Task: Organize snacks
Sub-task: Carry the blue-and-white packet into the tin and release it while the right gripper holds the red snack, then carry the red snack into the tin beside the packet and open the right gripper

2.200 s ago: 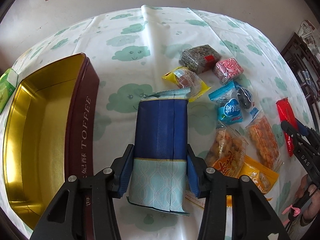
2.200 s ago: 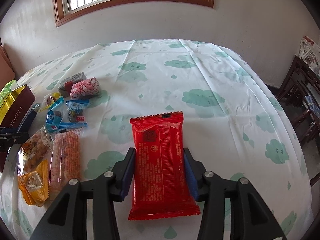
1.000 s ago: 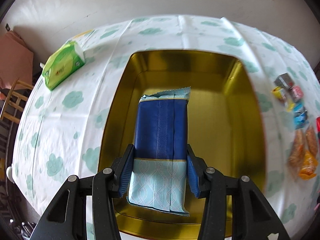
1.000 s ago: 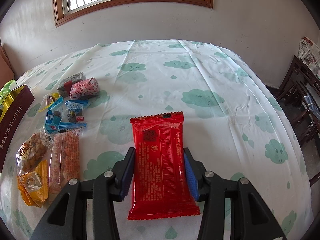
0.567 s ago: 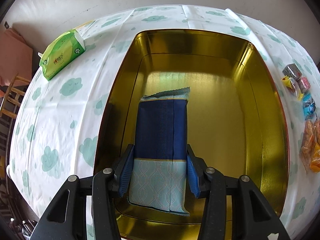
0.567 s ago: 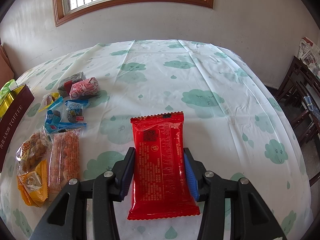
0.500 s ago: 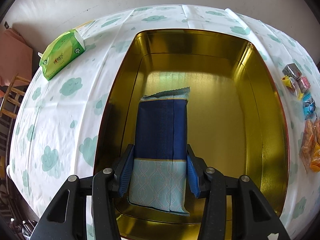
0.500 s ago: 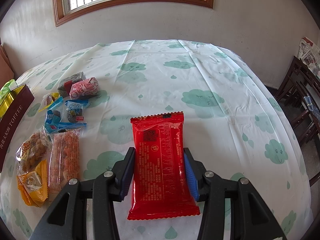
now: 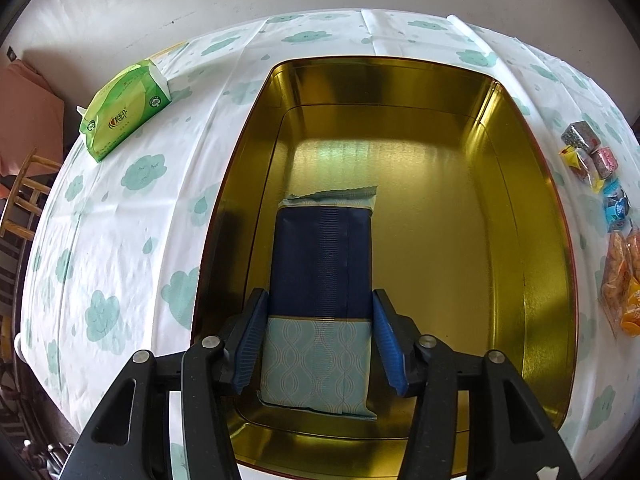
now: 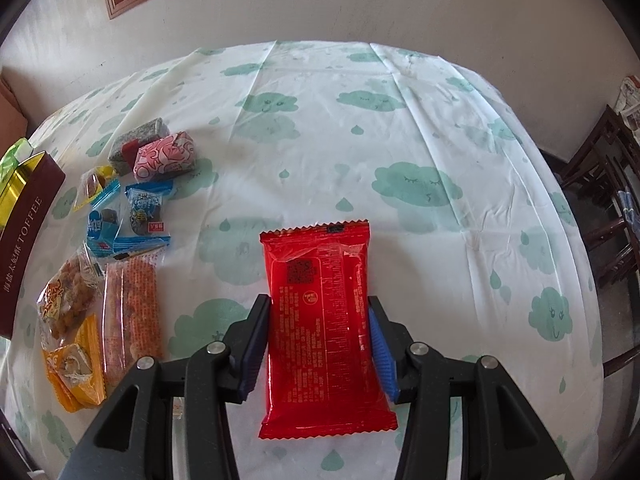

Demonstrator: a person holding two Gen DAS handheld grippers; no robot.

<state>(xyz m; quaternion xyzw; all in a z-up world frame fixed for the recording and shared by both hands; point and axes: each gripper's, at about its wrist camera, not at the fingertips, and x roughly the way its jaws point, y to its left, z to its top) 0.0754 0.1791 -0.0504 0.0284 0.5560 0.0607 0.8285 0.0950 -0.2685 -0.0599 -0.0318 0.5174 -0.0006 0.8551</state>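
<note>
The left gripper has just been opening, its pads clear of the blue packet lying lengthwise, near to far, in the gold tin. The right gripper clamps the red packet, pointing far; its near end is cut off behind the jaws.

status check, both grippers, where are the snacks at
Left hand-held gripper just opening, pads off blue packet in gold tin. Right hand-held gripper shut on red packet. Nothing in the way.
</note>
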